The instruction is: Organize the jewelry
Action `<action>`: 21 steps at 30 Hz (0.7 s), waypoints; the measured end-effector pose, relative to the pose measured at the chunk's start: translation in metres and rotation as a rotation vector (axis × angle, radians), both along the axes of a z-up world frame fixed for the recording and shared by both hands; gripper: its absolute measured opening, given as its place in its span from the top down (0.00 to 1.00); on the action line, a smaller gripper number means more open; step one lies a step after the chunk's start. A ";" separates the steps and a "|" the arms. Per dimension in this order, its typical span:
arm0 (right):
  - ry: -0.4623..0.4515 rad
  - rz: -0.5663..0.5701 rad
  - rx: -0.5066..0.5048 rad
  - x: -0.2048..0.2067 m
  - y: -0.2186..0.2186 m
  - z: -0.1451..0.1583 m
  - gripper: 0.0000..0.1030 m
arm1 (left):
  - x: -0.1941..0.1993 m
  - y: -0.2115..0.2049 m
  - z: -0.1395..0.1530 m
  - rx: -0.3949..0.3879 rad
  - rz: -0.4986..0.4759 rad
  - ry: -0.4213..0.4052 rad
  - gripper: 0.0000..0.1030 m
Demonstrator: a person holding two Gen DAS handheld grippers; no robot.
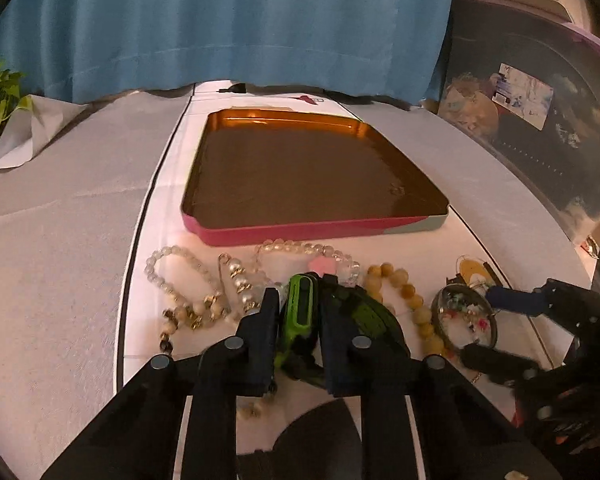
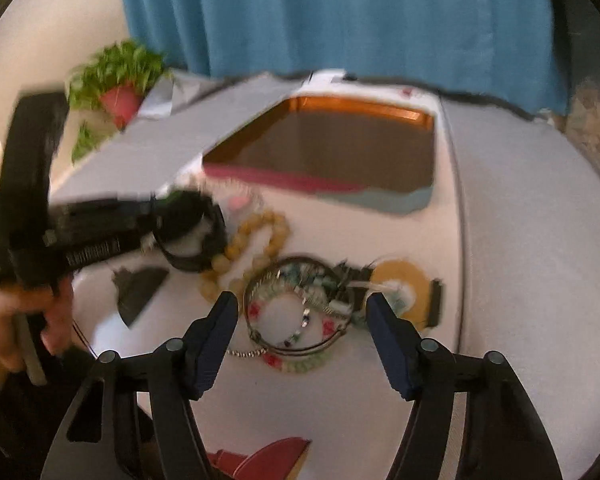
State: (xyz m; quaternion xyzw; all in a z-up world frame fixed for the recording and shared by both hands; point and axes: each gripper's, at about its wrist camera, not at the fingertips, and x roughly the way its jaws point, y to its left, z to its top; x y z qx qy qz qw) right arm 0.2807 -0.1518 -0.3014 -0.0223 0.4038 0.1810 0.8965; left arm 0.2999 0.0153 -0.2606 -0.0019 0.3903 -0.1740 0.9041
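My left gripper (image 1: pixel 299 290) is shut on a green and black wristwatch (image 1: pixel 300 312) that lies among bead bracelets on the white cloth. In the right wrist view the left gripper (image 2: pixel 172 216) shows blurred, with the dark band in it. My right gripper (image 2: pixel 300 299) stands open astride a pile of metal bangles (image 2: pixel 296 312); a small gap shows at each pad. The bangles (image 1: pixel 466 316) also show in the left wrist view, between the right gripper's fingers (image 1: pixel 512 302). A yellow bead bracelet (image 2: pixel 260 240) lies between watch and bangles. Behind stands a pink-rimmed tin tray (image 1: pixel 300 230) with a bare brown inside.
Clear and pearl bead bracelets (image 1: pixel 188 292) lie left of the watch. A yellow disc (image 2: pixel 400 284) sits right of the bangles. A potted plant (image 2: pixel 116 68) stands at the back left, a dark storage bin (image 1: pixel 540 128) at the right, a blue curtain (image 1: pixel 240 20) behind.
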 end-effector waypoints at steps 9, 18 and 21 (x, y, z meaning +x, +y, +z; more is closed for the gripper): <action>0.025 -0.025 0.046 0.007 -0.004 0.003 0.40 | -0.017 0.009 0.008 -0.052 -0.030 0.036 0.88; -0.021 -0.076 0.058 -0.045 -0.032 0.024 0.41 | -0.049 0.011 0.011 -0.037 -0.049 0.056 0.88; 0.016 -0.102 0.049 -0.052 -0.038 0.016 0.41 | -0.054 0.010 0.011 -0.043 -0.049 0.059 0.88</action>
